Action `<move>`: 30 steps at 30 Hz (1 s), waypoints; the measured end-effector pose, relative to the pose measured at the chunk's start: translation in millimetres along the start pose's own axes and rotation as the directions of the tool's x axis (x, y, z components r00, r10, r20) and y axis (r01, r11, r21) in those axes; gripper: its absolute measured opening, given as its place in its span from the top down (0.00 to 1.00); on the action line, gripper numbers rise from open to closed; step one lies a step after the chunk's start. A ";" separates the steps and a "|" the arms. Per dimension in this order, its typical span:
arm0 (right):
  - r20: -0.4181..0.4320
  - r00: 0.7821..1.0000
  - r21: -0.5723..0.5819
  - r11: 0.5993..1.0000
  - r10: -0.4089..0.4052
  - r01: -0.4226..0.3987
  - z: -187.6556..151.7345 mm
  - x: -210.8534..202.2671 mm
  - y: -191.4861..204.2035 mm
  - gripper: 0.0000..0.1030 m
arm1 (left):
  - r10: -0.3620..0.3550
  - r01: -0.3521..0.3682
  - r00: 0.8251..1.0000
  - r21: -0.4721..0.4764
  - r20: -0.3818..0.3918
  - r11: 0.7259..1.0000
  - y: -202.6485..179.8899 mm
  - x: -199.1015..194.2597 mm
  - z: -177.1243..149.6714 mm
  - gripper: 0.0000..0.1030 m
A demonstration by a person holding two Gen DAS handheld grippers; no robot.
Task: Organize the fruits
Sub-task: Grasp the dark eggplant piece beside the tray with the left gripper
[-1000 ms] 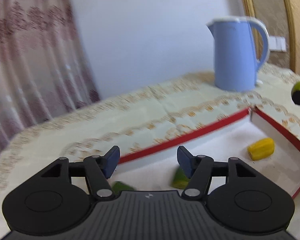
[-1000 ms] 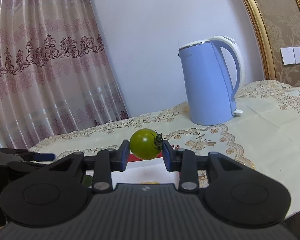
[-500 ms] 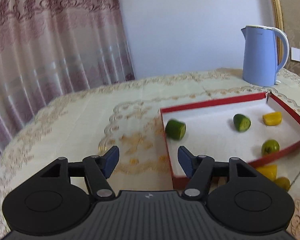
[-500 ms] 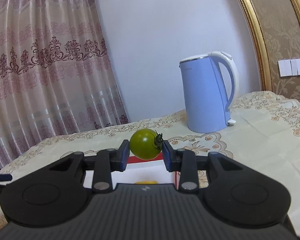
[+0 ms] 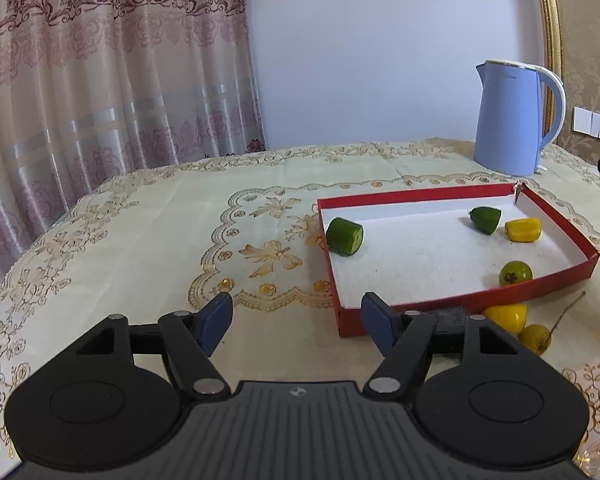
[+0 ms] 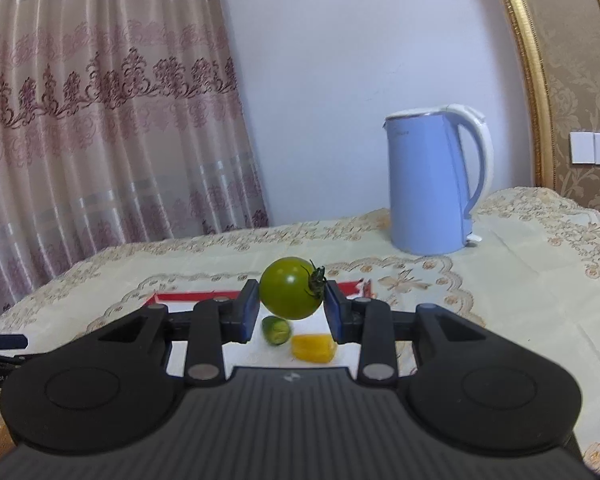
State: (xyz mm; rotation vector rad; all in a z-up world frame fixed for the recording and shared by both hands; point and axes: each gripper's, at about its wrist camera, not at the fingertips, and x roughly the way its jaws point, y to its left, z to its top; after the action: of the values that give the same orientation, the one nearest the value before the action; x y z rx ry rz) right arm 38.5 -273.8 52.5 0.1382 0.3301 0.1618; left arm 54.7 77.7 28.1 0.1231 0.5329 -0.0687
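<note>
A shallow red tray [image 5: 556, 276] with a white floor lies on the tablecloth. It holds two green fruit pieces [image 5: 345, 236] [image 5: 486, 219], a yellow piece [image 5: 523, 229] and a small green tomato [image 5: 515, 273]. My left gripper [image 5: 296, 320] hovers over the cloth at the tray's near left corner, jaws opening, nothing between them. A yellow fruit [image 5: 505, 316] and a small stemmed fruit [image 5: 535, 337] lie outside the tray's near wall. My right gripper [image 6: 291, 312] is shut on a green tomato [image 6: 290, 293], held above the tray [image 6: 188, 295], where a green piece [image 6: 276, 330] and a yellow piece [image 6: 313, 347] show.
A light blue electric kettle [image 5: 514, 131] stands behind the tray at the table's back right. A patterned curtain [image 5: 100, 80] hangs past the far left edge. The embroidered tablecloth [image 5: 140, 240] stretches out left of the tray. The left gripper's tip [image 6: 4, 342] shows at the right wrist view's left edge.
My left gripper has pulled back and left out of the tray, leaving a green piece inside, and its jaws stand wider. My right gripper, still on the tomato, has risen slightly over the tray.
</note>
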 end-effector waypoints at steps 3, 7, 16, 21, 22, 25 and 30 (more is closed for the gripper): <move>-0.020 1.000 -0.009 1.000 0.009 -0.009 -4.0 2.6 4.9 0.68 | 0.009 -0.009 1.000 0.007 -0.006 1.000 2.8 -2.9 -3.6 0.31; -0.043 0.999 -0.009 1.000 0.009 -0.010 -8.4 6.9 6.8 0.68 | 0.015 -0.015 1.000 0.000 -0.009 1.000 7.5 -5.9 -6.4 0.31; -0.079 0.997 -0.003 1.000 0.014 -0.014 -13.8 18.0 7.3 0.68 | 0.001 -0.001 1.000 -0.006 -0.017 1.000 9.2 -5.8 -10.3 0.31; -0.102 0.995 -0.006 1.000 0.014 -0.014 -17.8 28.0 8.4 0.68 | -0.027 0.028 0.999 0.012 -0.016 1.000 1.6 -5.8 -10.6 0.31; -0.107 0.994 -0.004 1.000 0.017 -0.017 -18.6 29.7 8.6 0.68 | -0.045 0.046 0.999 0.011 -0.020 0.999 -0.1 -5.8 -9.9 0.31; -0.112 0.993 -0.002 1.000 0.022 -0.022 -20.2 32.0 9.0 0.68 | -0.147 0.146 0.988 -0.012 -0.039 0.989 -8.2 -5.3 -6.0 0.31; -0.115 0.993 0.001 1.000 0.025 -0.026 -22.3 32.7 10.0 0.68 | -0.299 0.294 0.952 -0.084 -0.068 0.952 -32.0 1.2 6.9 0.31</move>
State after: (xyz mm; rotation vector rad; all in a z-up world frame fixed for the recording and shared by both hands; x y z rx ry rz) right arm 60.2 -255.7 23.0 0.1324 0.4435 0.1957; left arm 56.2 45.0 30.2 -0.0270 0.6304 -0.3392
